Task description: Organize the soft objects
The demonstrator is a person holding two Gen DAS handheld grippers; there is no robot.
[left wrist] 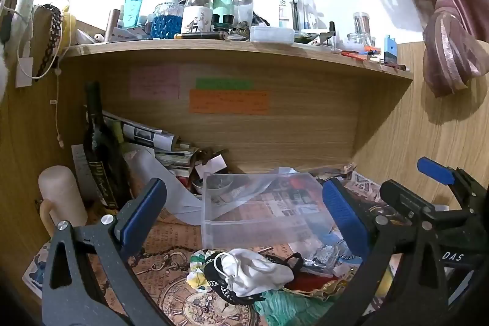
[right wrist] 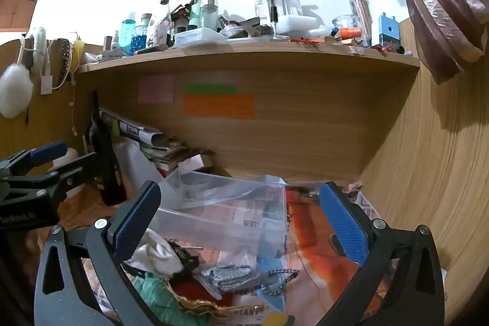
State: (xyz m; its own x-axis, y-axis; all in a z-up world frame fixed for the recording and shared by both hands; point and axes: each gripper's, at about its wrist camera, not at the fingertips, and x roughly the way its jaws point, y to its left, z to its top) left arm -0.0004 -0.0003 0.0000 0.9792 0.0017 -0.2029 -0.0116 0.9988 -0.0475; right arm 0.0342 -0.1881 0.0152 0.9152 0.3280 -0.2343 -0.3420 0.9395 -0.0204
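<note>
A heap of soft things lies on the desk in front of both grippers: a white cloth pouch [left wrist: 256, 269], a black patterned band [left wrist: 218, 286], a yellow-white scrunchie [left wrist: 197, 268] and green crinkled fabric [left wrist: 290, 309]. In the right wrist view the white pouch [right wrist: 159, 255] and green fabric [right wrist: 159, 298] lie at lower left. A clear plastic box [left wrist: 259, 210] stands behind the heap, also in the right wrist view [right wrist: 226, 219]. My left gripper [left wrist: 244, 216] is open and empty above the heap. My right gripper [right wrist: 241, 222] is open and empty over the box front.
A dark wine bottle [left wrist: 99, 148], a pale mug [left wrist: 61, 200] and stacked papers [left wrist: 159, 142] stand at back left. A wooden shelf [left wrist: 232, 51] crowded with bottles overhangs the desk. A wooden wall [right wrist: 428, 158] is on the right. A bag of small metal parts [right wrist: 229, 275] lies near the heap.
</note>
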